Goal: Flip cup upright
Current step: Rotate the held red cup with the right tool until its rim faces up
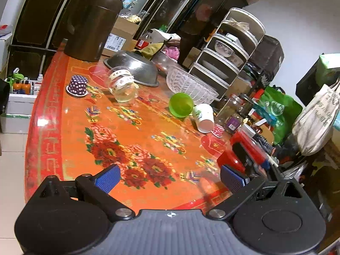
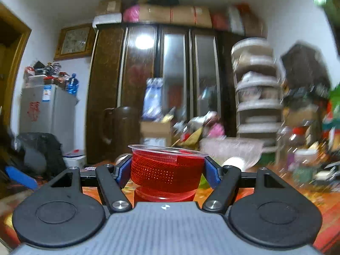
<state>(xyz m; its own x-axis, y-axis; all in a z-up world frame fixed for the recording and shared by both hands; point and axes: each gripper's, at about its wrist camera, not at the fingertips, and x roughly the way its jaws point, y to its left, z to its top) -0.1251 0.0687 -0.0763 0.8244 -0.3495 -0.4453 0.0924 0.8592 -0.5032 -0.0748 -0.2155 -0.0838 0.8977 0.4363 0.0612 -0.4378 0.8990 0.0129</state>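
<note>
The orange flowered table is seen spread out under and ahead of the left gripper, whose blue pads are held wide apart with nothing between them. Far ahead of it, a dark brown jug is placed at the table's far edge, and a metal colander is laid upside down beside it. Nearer, a clear cup with tape, a green cup and a white paper cup are lying on their sides. The red cup is held upright, mouth up, between the pads of the right gripper, which is closed against its two sides, above the table.
</note>
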